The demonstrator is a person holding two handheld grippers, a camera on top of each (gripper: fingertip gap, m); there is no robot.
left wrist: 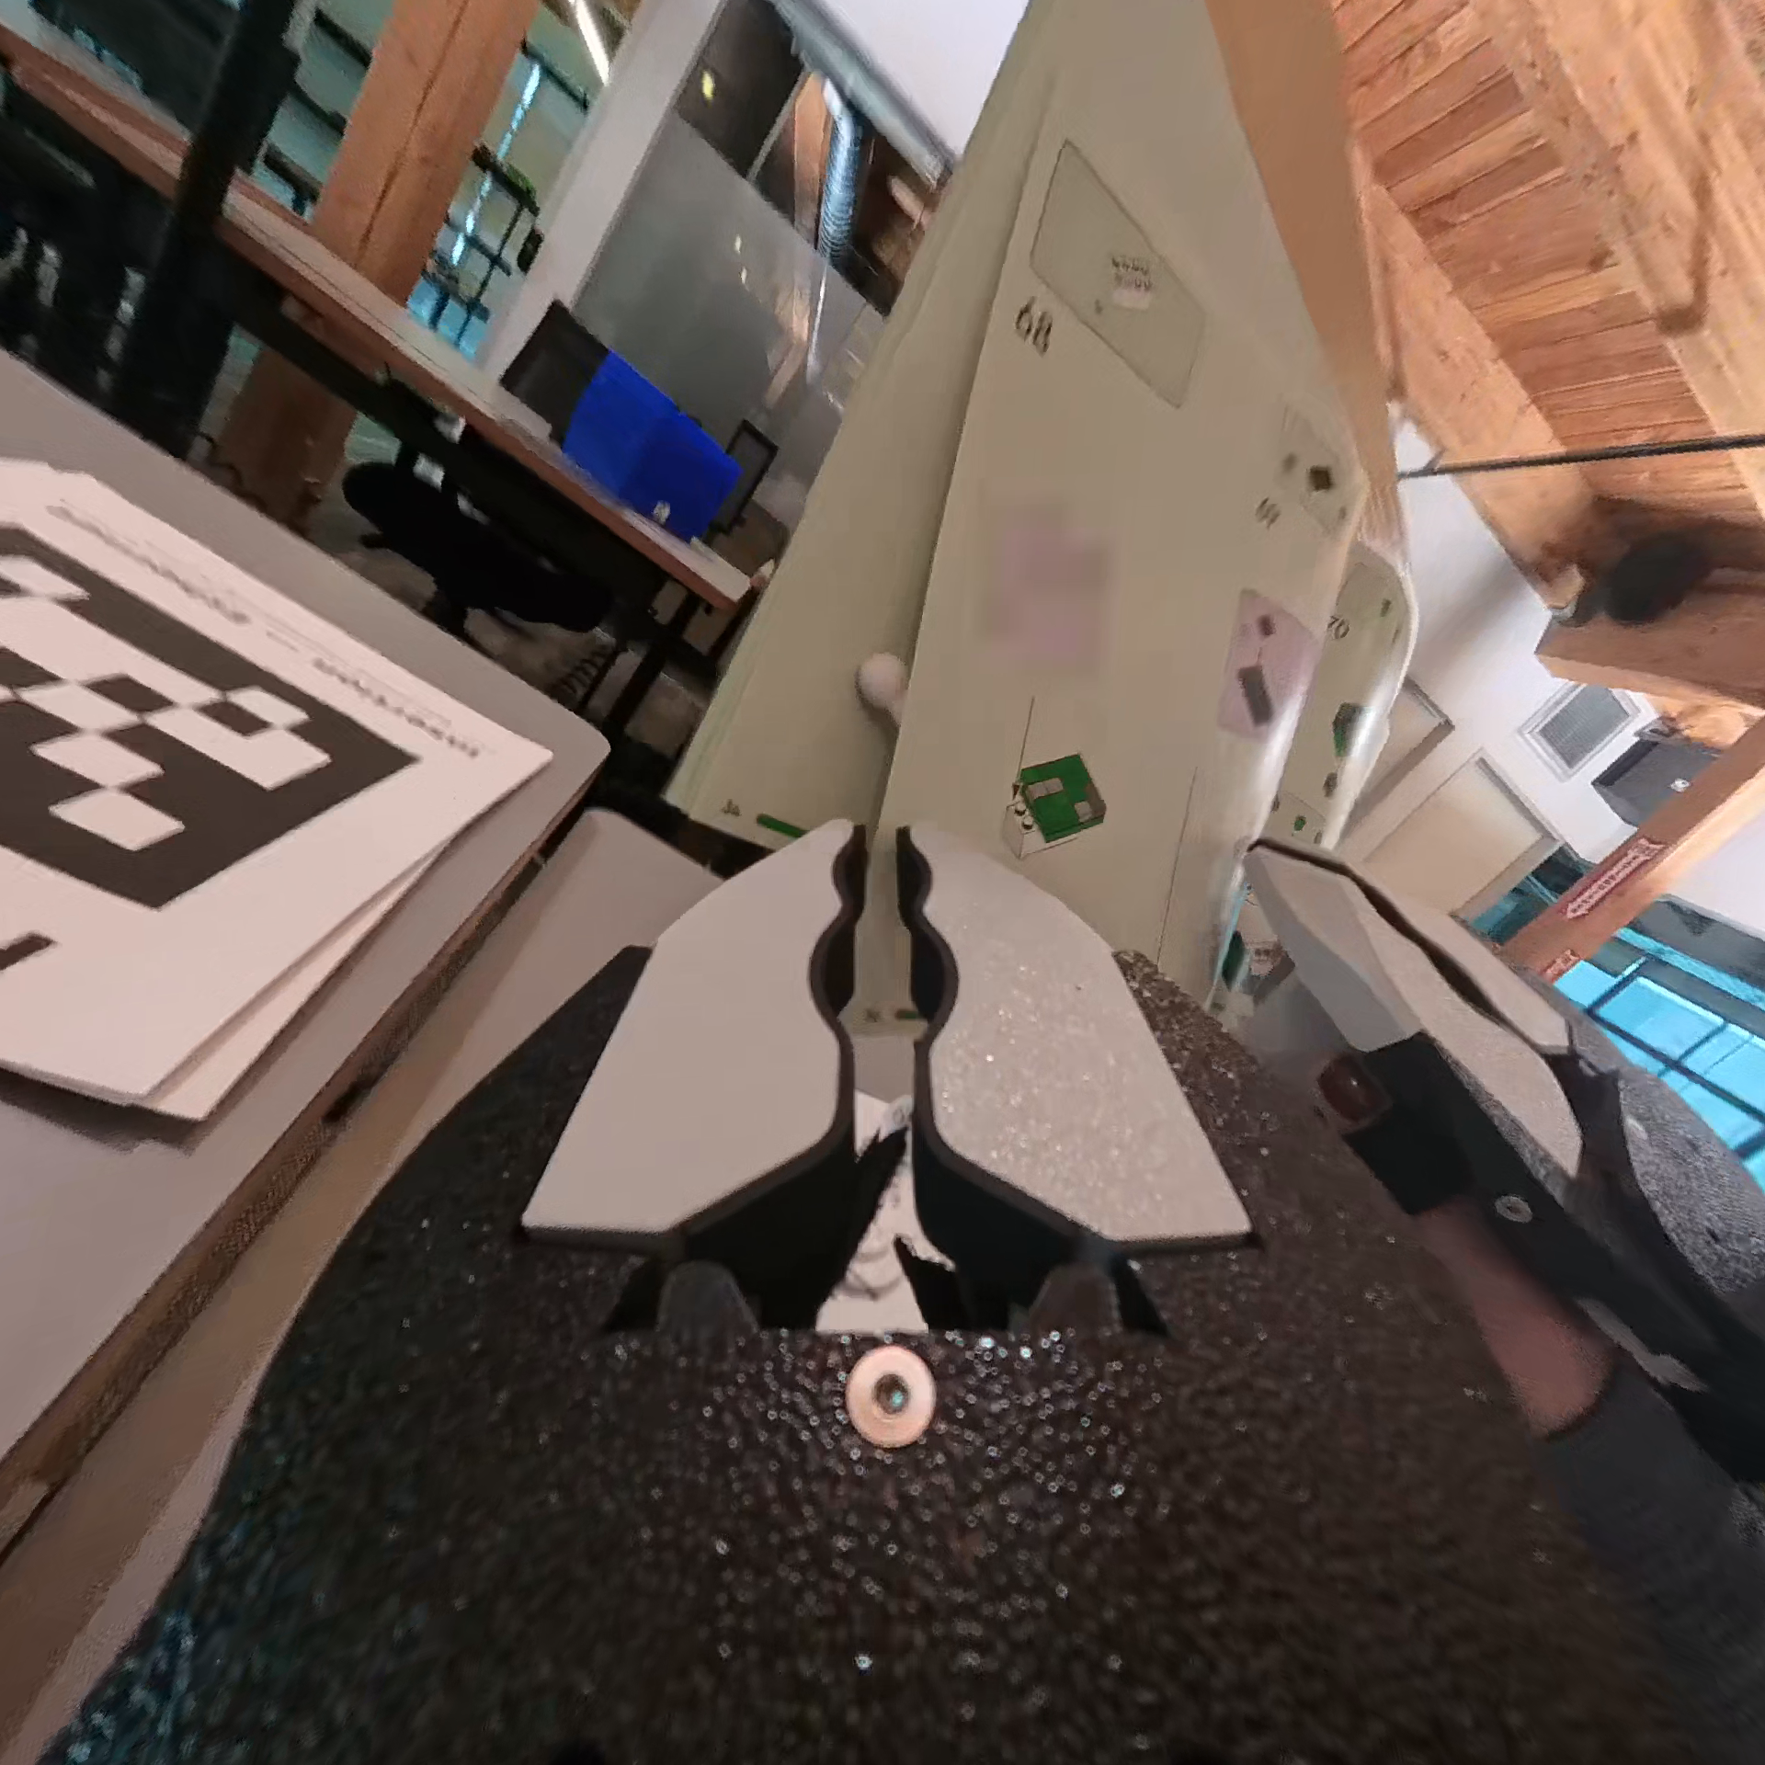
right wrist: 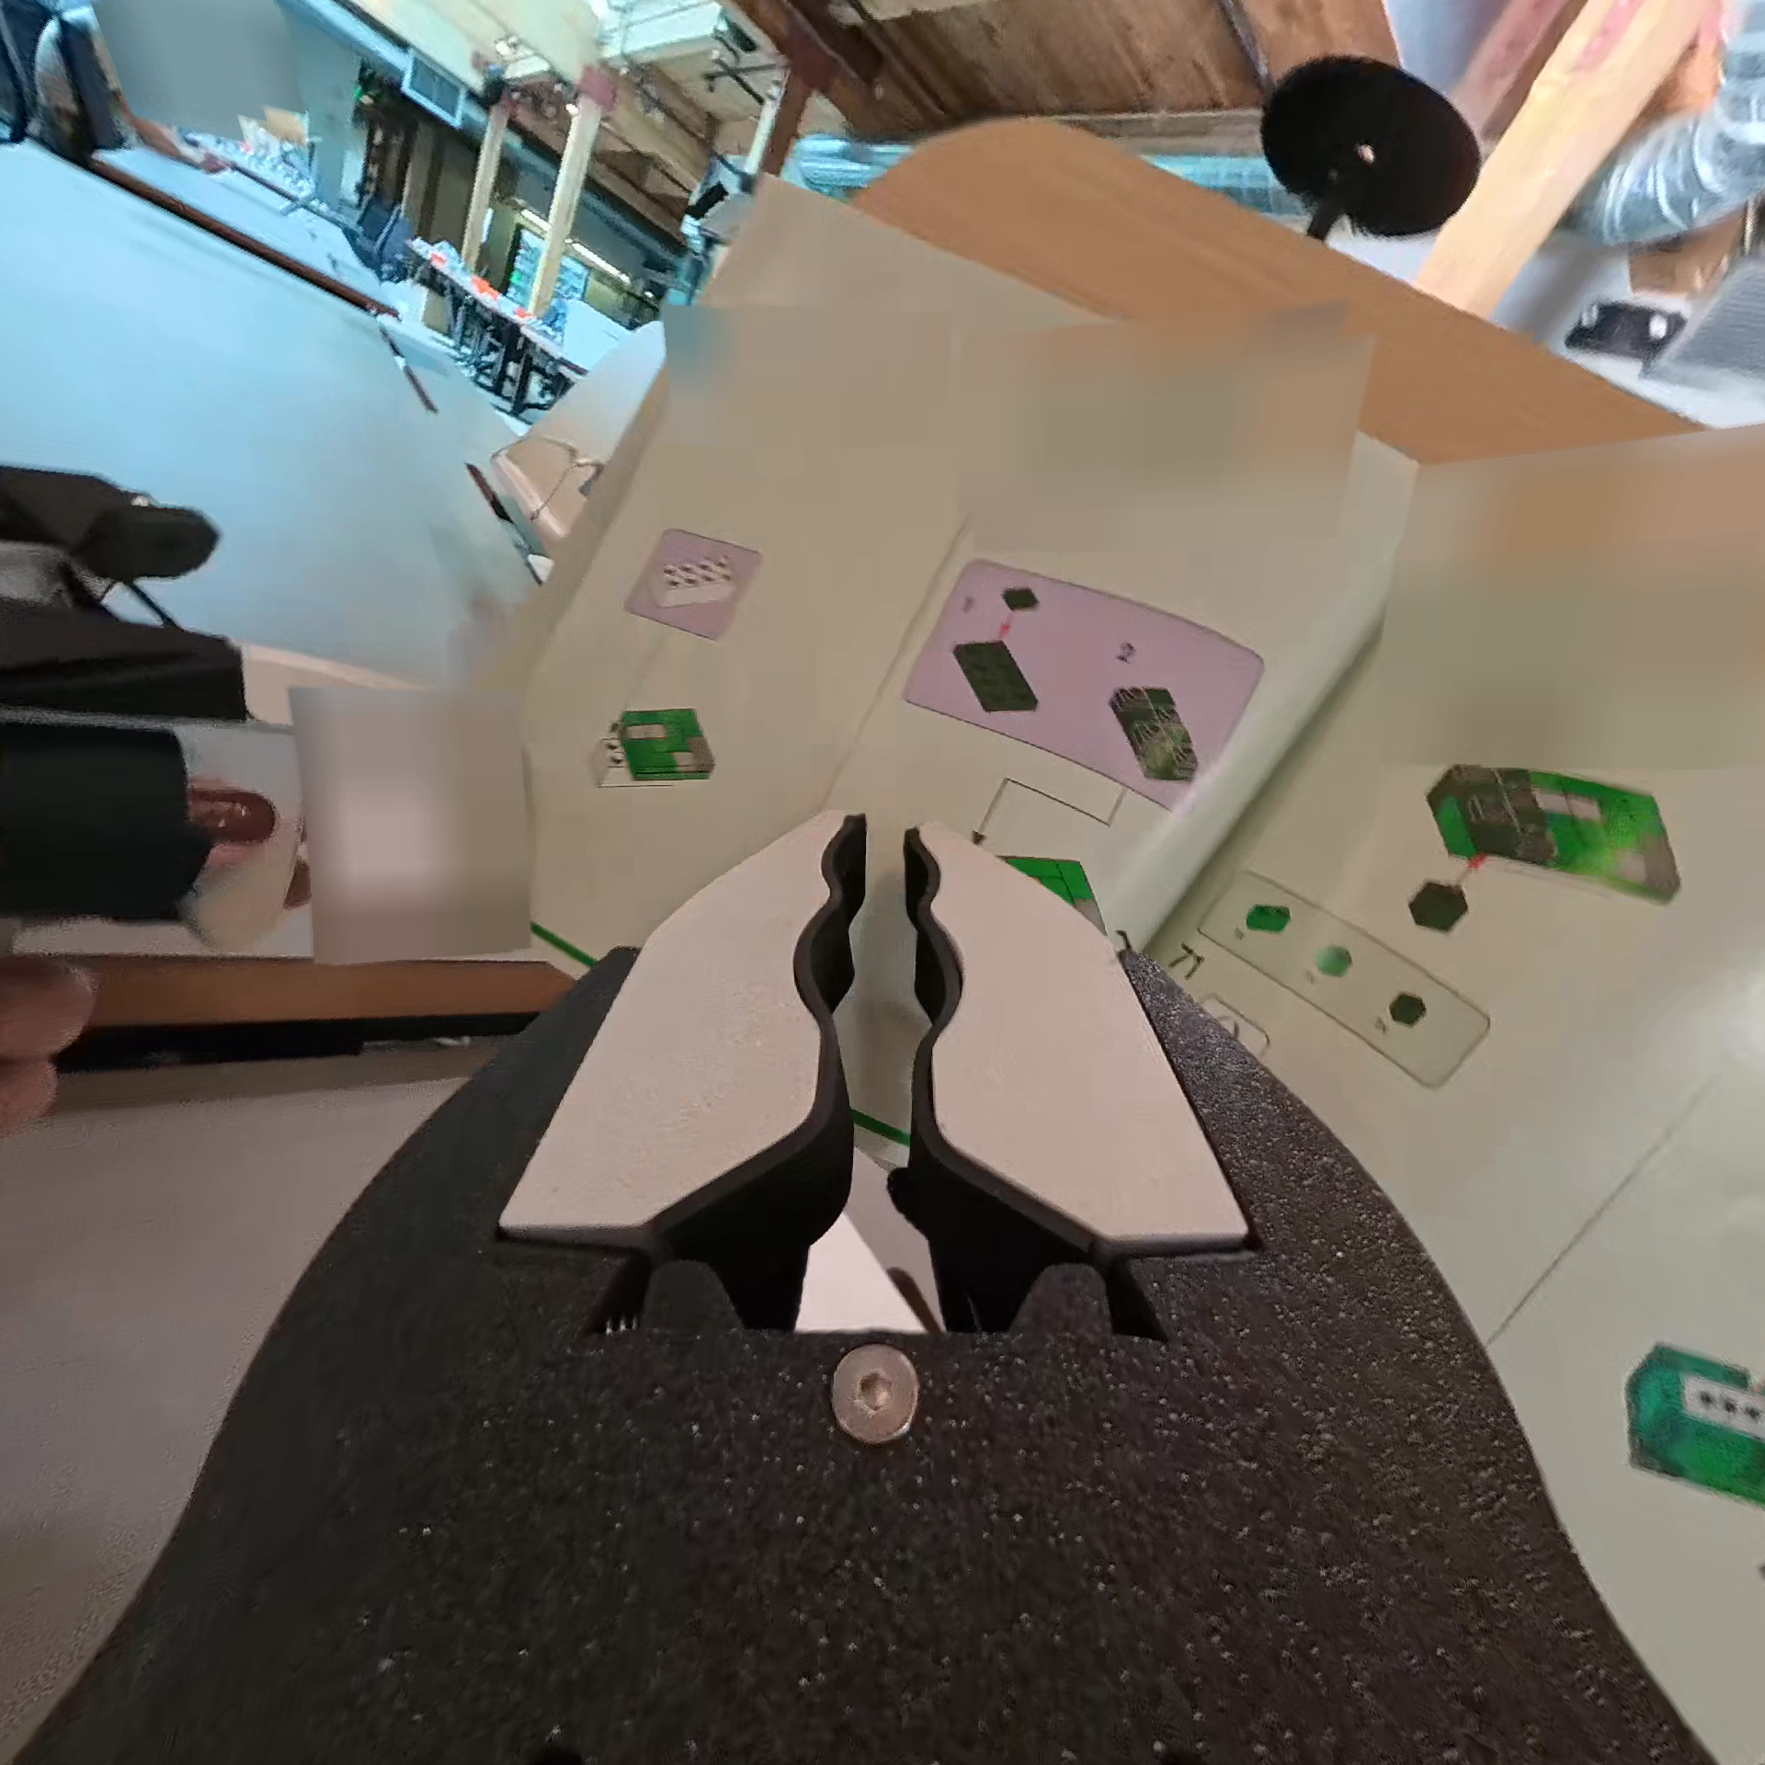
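An open building-brick instruction booklet (left wrist: 1098,478) with cream pages and green model pictures stands upright, lifted off the table. My left gripper (left wrist: 881,850) is shut on the edge of one of its thin pages, which shows as a strip between the fingers. My right gripper (right wrist: 885,840) is shut on a lower page edge of the same booklet (right wrist: 812,669), whose pages fan out to the right. The right gripper also shows in the left wrist view (left wrist: 1337,907), close on the right. The left gripper shows at the left edge of the right wrist view (right wrist: 105,812).
Stacked white sheets with black square markers (left wrist: 191,764) lie on the grey table (left wrist: 95,1242) to the left. A blue bin (left wrist: 649,458) sits on a far desk. A round black object on a stem (right wrist: 1366,143) and a person's striped sleeve (right wrist: 1671,143) are beyond the booklet. Across from one pair of fingers to the other is roughly 11 cm.
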